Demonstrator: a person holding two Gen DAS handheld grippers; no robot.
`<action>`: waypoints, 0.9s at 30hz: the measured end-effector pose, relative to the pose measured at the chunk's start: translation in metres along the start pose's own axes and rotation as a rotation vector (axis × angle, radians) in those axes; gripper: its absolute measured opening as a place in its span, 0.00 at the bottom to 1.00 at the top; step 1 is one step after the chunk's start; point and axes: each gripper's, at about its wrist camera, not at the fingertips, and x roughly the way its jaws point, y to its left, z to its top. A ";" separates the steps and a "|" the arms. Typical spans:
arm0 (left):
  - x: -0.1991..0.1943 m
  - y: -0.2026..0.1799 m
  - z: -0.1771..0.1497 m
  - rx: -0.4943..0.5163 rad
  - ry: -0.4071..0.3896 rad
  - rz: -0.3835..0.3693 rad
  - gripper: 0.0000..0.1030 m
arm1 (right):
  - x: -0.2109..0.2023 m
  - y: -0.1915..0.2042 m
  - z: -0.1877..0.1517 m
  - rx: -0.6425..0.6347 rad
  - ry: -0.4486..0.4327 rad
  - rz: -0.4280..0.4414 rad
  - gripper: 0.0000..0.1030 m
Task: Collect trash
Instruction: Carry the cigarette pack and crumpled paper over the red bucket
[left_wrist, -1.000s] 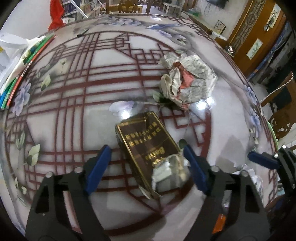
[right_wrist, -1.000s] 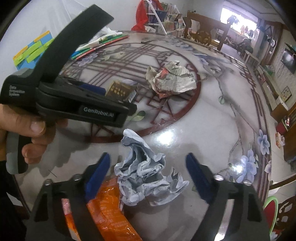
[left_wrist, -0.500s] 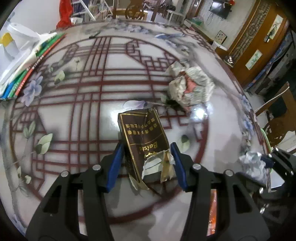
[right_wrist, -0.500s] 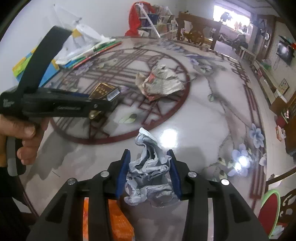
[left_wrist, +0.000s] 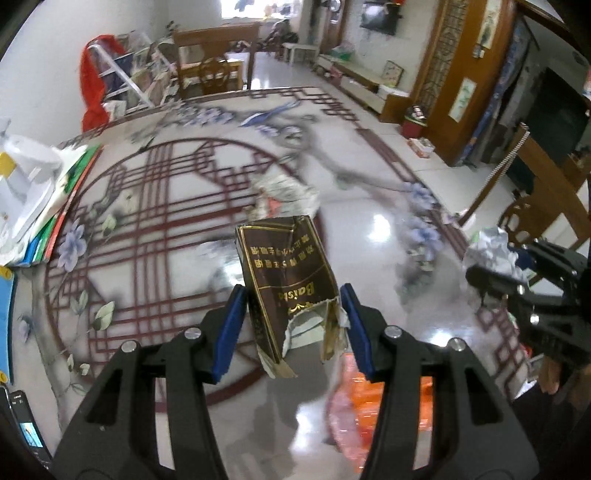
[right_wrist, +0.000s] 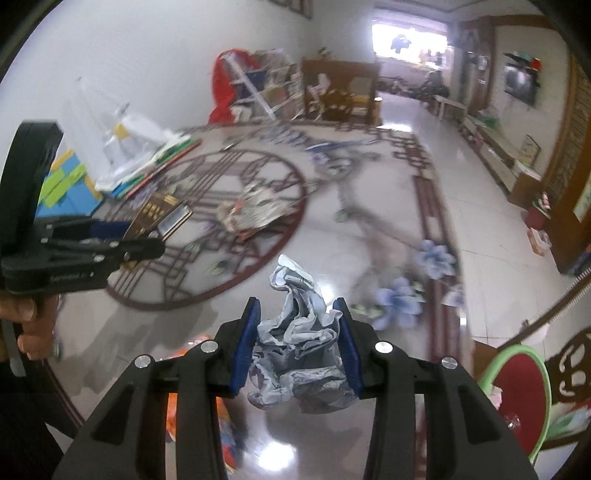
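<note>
Black hand-held gripper (left_wrist: 293, 321) frames, blue finger pads (right_wrist: 246, 347), silver screws (left_wrist: 192, 333), bare-skinned hand (right_wrist: 27, 325)

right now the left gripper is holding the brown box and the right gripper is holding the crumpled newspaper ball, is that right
Not quite. The left gripper does hold the brown box, but the right gripper is shut on the crumpled grey paper, as the right wrist view shows. The crumpled newspaper ball lies on the table, untouched.

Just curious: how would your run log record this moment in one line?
left tool: holding torn brown box | right tool: holding crumpled paper | newspaper wad: on table
</note>
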 end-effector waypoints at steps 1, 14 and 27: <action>0.000 -0.006 0.002 0.010 -0.003 -0.006 0.48 | -0.005 -0.005 -0.001 0.011 -0.007 -0.007 0.38; 0.008 -0.102 0.027 0.111 -0.002 -0.142 0.48 | -0.064 -0.095 -0.025 0.196 -0.084 -0.113 0.38; 0.026 -0.214 0.050 0.225 0.020 -0.364 0.49 | -0.107 -0.180 -0.045 0.331 -0.122 -0.197 0.38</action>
